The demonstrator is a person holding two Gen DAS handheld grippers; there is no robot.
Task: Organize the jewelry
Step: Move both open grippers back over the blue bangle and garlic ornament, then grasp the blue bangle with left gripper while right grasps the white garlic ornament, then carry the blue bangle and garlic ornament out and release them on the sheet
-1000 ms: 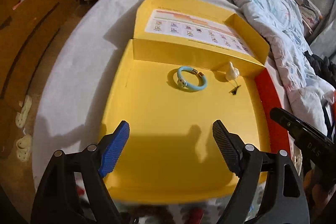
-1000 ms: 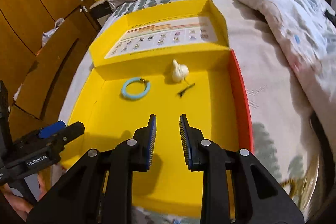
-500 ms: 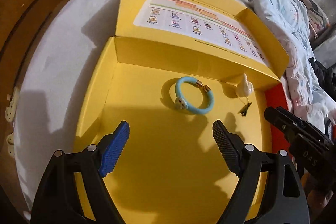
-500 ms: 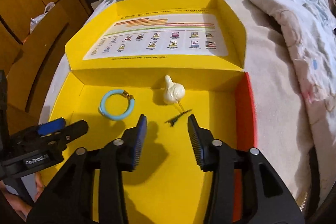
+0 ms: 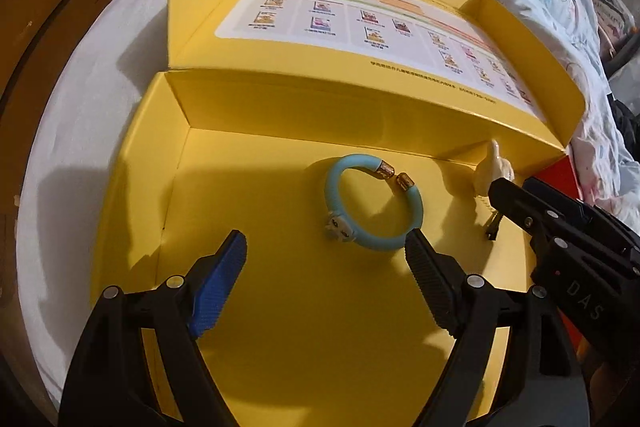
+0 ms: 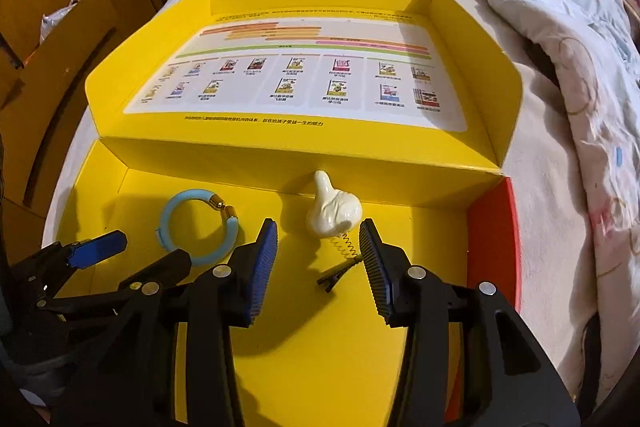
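Right wrist view: right gripper (image 6: 318, 253) jaws apart, recently widened, straddling the clip (image 6: 338, 273) below the garlic charm (image 6: 334, 213) in the yellow box (image 6: 100, 227); risk: pads catch only the spring, charm slips.

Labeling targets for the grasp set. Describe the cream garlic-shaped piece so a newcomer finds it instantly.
On the bed lies an open yellow box. On its floor, against the back wall near the red side panel, sits the garlic-shaped piece. Unlike the blue bracelet beside it, it is a glossy cream bulb, trailing a coiled wire to a small dark clip.
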